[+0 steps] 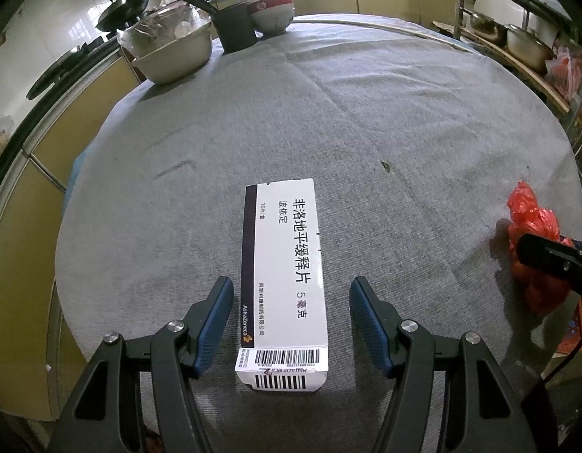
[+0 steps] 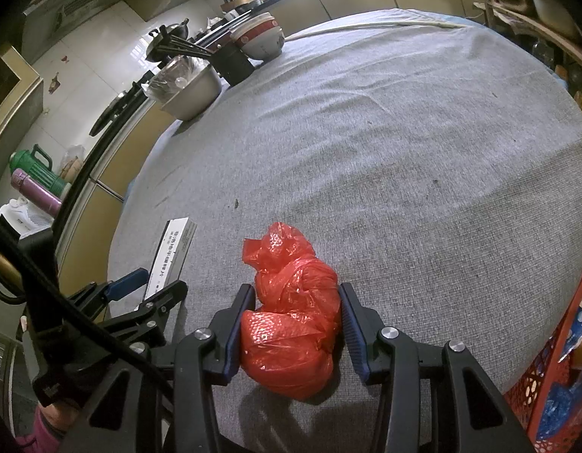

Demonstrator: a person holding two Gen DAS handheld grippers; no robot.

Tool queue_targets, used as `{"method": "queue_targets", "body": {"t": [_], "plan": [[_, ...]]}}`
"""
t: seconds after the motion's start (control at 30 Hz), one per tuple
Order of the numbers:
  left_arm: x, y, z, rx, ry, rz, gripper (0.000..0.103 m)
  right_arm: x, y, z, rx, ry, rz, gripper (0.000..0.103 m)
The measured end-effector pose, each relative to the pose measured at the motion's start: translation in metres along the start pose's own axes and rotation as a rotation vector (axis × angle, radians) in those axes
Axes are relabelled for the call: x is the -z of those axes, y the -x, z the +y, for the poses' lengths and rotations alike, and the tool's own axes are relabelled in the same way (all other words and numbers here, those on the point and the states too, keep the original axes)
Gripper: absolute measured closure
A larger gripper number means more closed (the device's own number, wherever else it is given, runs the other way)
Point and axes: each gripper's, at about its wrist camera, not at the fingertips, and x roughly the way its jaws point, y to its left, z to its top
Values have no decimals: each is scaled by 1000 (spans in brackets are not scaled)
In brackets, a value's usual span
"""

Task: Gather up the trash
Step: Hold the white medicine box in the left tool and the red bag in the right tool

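The left tongs (image 1: 291,302) stand spread, their blue ribbed pads on either side of a long white cardboard medicine box (image 1: 287,275) with black Chinese lettering and a dark stripe down one edge. A gap shows between each pad and the box, so nothing is pinched. The box lies flat on the grey woven cloth that covers the round worktop (image 1: 366,113), its barcoded end flap toward the camera and its far end pointing to the middle of the cloth.

The right tongs (image 2: 294,298) are pinching a crumpled, knotted red plastic bag (image 2: 291,324); both blue pads press against its sides, and the bag rests on the cloth near the worktop's near edge. In the left wrist view the same bag sits well off to the right of the box, with a black finger of the right tongs in front of it.

A small dark scrap (image 1: 385,166) lies on the cloth beyond the box. At the far left edge of the worktop stand a steel basin (image 1: 174,56) holding clear plastic, a black cylindrical holder (image 1: 236,30) with dark chopsticks, and stacked white bowls with red bands (image 1: 272,9). A red plastic lattice basket (image 2: 547,370) sits at the right edge of the right wrist view, beside the worktop.
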Motion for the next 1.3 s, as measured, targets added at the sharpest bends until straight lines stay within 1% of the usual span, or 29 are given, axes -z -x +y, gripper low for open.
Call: {"method": "queue_targets", "body": {"t": [0.63,0.83,1.07,1.3], "plan": [[0,1,-1,1,0,0,38,0,1,-1,-4,-4,1,53],[0,1,-2,6,3,-1,38,-2,1,-2,-6,-23,6,53],[-1,-1,2,24,8,1,38,-4,2,-6,-34,-74,21,46],[-2,-3,4,46,15,3,38,-5,2,-4,-18,-86,32,45]]}}
